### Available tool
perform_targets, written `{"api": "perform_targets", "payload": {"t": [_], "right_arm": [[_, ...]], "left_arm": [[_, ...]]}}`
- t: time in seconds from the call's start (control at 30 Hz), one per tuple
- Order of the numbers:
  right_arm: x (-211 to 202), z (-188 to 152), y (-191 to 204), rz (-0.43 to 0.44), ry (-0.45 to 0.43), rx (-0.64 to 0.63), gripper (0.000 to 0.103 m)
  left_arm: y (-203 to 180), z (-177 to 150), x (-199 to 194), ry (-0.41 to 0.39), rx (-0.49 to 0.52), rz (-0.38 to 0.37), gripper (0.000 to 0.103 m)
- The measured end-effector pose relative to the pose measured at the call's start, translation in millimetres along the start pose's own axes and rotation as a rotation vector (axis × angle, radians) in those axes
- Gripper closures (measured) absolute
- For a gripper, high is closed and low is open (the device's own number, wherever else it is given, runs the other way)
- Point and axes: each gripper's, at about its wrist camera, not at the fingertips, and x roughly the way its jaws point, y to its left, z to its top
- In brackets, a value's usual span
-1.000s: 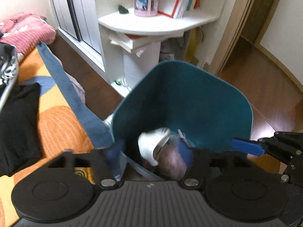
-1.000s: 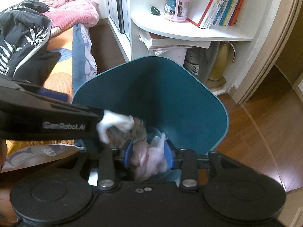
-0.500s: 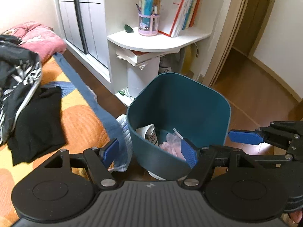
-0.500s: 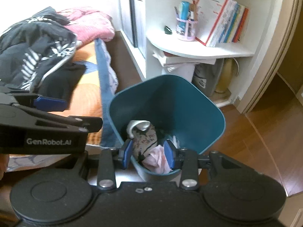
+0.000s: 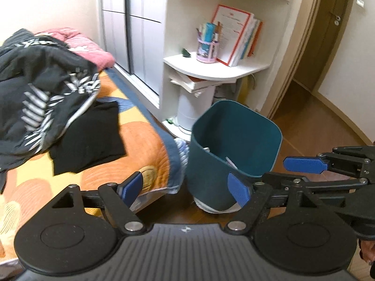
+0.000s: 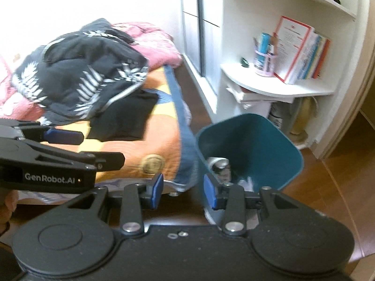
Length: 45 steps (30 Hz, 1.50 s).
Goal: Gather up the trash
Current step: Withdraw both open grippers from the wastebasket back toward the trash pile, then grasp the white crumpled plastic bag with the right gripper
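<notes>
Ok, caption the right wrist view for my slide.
Empty right tongs open above the teal trash bin, crumpled trash inside, beside the bed.

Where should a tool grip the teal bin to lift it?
Grip the bin by its thin rim, probably at the near wall, coming from above with one finger inside and one outside. It stands upright and open-topped on the floor, and its body looks too wide to span.

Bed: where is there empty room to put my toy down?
The orange quilt is bare between the black clothes and the bed's near edge, beside the bin. Further back it is crowded: a leaf-print jacket and pink blanket are piled there.
</notes>
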Motion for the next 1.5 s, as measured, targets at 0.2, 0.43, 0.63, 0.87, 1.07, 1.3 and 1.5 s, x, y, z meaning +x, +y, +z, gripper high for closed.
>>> {"api": "perform_targets", "payload": {"t": [0.2,0.43,0.63,0.87,1.07,1.3,1.5], "right_arm": [[-20.2,-2.8,46.6,0.064,-0.008,-0.031,0.064],[-30.9,-8.7,105.5,0.152,-0.009,-0.092,0.063],[-20.2,-20.3,138.5,0.206,0.025,-0.139,0.062],[1.0,-32.8,149.7,0.22,0.096,-0.119,0.062],[10.3,-38.9,151.9,0.235,0.115,-0.114,0.062],[30.4,-56.9,161.8,0.246,0.178,-0.133,0.062],[63.8,-74.2,176.8,0.273,0.254,-0.152,0.062]], "left_arm": [[35.9,-33.4,-51.2,-0.069,-0.073,0.032,0.015],[91.8,-84.5,-97.9,-0.109,-0.211,0.056,0.002],[142.6,-126.2,-116.1,-0.113,-0.295,0.119,0.002],[179.4,-158.4,-125.6,-0.097,-0.369,0.148,0.001],[186.0,-169.4,-124.2,-0.092,-0.366,0.176,0.002],[200.1,-197.8,-109.6,-0.023,-0.404,0.199,0.002],[217.0,-228.1,-74.7,0.078,-0.445,0.223,0.002]]}}
